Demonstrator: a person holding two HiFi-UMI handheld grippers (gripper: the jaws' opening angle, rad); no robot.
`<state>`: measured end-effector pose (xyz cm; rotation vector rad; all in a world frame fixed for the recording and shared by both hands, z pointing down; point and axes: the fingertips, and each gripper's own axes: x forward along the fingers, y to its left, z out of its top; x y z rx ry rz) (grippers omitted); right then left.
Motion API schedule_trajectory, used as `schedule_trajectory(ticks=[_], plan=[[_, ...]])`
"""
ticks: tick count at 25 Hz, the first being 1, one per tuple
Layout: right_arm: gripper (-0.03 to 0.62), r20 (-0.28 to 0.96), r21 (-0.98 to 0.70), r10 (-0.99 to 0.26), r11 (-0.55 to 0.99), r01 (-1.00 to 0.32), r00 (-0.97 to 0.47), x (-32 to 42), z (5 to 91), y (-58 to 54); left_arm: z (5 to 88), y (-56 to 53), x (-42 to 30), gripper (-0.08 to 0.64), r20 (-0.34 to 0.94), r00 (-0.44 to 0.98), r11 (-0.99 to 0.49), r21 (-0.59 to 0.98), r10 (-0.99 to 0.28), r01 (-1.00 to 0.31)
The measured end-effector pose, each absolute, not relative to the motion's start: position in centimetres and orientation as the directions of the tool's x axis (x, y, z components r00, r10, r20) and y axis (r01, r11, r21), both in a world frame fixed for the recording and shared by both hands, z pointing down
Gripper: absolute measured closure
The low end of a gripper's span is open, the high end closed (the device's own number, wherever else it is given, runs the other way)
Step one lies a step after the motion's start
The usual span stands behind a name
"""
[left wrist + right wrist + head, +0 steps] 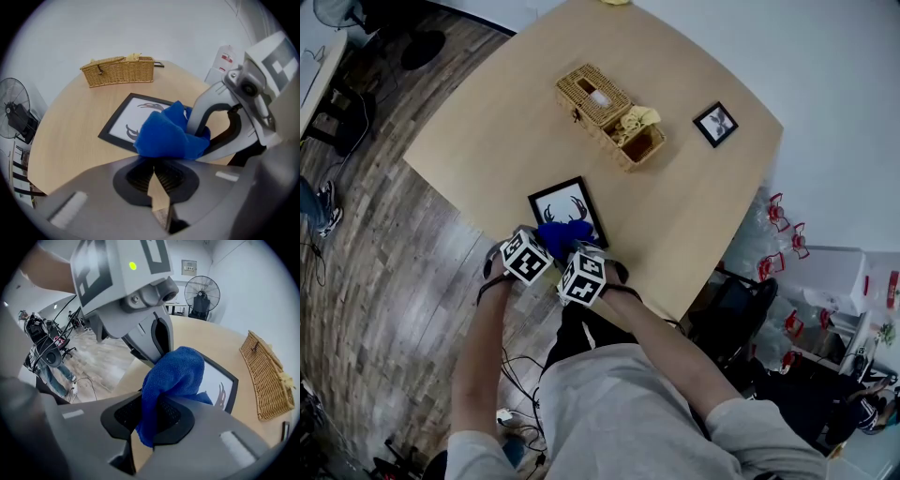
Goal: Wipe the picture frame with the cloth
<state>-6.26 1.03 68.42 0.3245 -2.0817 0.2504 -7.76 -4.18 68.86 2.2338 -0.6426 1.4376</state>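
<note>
Head view: picture frame point(566, 208) lies lengthwise toward cloth point(562, 234).

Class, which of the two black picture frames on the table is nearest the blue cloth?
The larger antler-print frame, by the blue cloth; the small frame lies beyond the wicker basket.

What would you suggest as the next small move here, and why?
I would probably lower the right hand-held gripper a little, pressing the blue cloth flat onto the picture frame. Its jaws are shut on the cloth, which is bunched over the frame's near end, and the frame lies flat on the table.
</note>
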Motion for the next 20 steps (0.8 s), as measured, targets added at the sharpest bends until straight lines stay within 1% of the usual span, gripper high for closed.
schedule_trajectory(ticks=[5,15,20], plan=[[0.54,0.871,-0.025,-0.141,0.944,-0.33,-0.471,-6.4,68.1,1.4,68.7,-4.2,-7.7,0.506,0.913,0.37,-0.803,0.089,-0.17,-0.589],[0.54,0.861,-0.018,-0.162,0.937,-0.348,-0.482,-6.7,67.7,2.6,68.7,-4.2,-7.7,0.506,0.908,0.382,-0.806,0.094,-0.171,-0.585],[0.54,0.857,-0.044,-0.154,0.929,-0.368,-0.492,-6.9,67.6,3.0,68.8,-4.2,-7.7,0.506,0.907,0.386,-0.808,0.097,-0.169,-0.581]])
